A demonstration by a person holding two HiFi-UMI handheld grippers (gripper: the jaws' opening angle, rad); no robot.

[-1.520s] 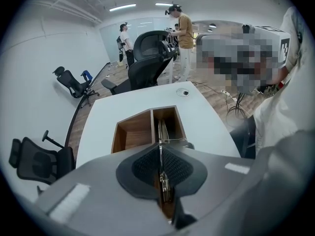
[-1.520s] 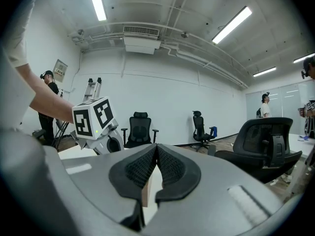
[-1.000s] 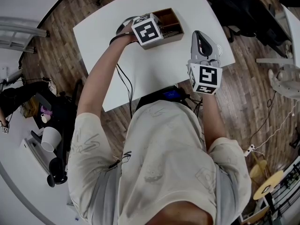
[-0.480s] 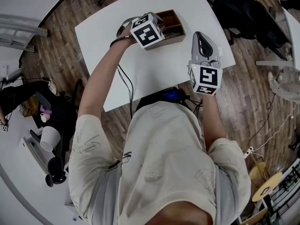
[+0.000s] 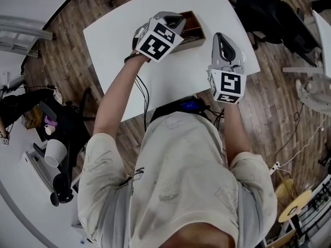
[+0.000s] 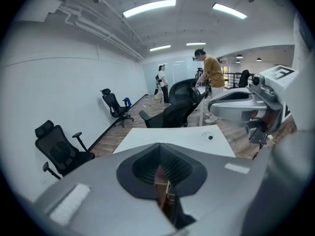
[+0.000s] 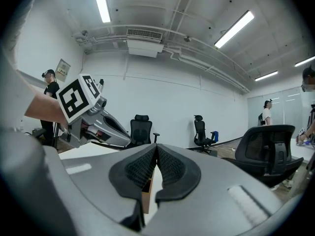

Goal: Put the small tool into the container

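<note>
Since a second ago, the left gripper [image 5: 172, 19] has lifted and tilted back from the wooden compartment box [image 5: 194, 22]. It had been lowered over the near side of that box; it now hangs above the box's left end, with its marker cube [image 5: 155, 39] turned up toward the head camera.

Its own view shows the pads closed against each other at the tips. Only a sliver of brown wood and a glint of metal show through the gap beneath, which I take to be the box below rather than anything gripped.

The right gripper [image 5: 220, 37] has not shifted. It hovers over the white table [image 5: 116, 32] just right of the box, jaws likewise pressed together and carrying nothing.

Dark slender items lie in the box's compartments. The small tool is probably among them, though at this size it cannot be singled out.

Judgement: the withdrawal with closed, empty jaws suggests the placement is done and the left gripper is clearing away. Confirmation would need a closer look into the compartments.
</note>
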